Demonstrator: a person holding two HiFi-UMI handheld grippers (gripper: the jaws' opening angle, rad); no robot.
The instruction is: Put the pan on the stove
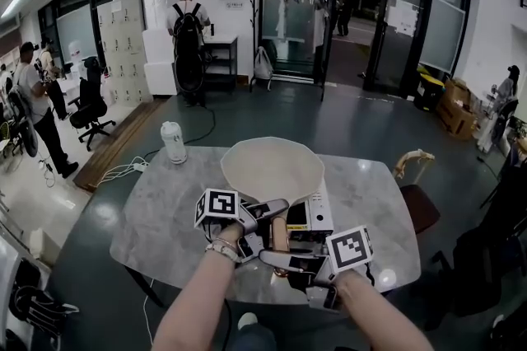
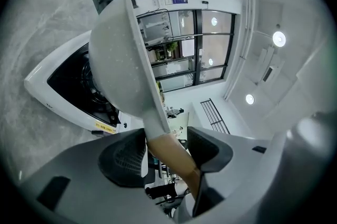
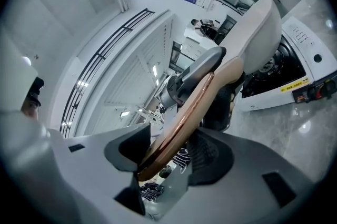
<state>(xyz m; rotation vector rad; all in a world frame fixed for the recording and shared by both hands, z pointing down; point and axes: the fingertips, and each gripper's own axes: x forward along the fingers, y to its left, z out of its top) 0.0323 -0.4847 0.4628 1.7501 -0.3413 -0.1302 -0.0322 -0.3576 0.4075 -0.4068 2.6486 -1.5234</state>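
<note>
A cream pan with a wooden handle hangs tilted in the air above the white portable stove on the marble table. Both grippers grip the handle. My left gripper is shut on it nearer the bowl, and my right gripper is shut on its end. In the left gripper view the handle runs between the pads of the left gripper, with the pan over the stove's burner. The right gripper view has the handle clamped in the right gripper, the pan beyond it.
A white bottle stands near the table's far left edge. A wooden chair sits at the table's right. People stand and walk in the room behind, and a cable runs over the floor at left.
</note>
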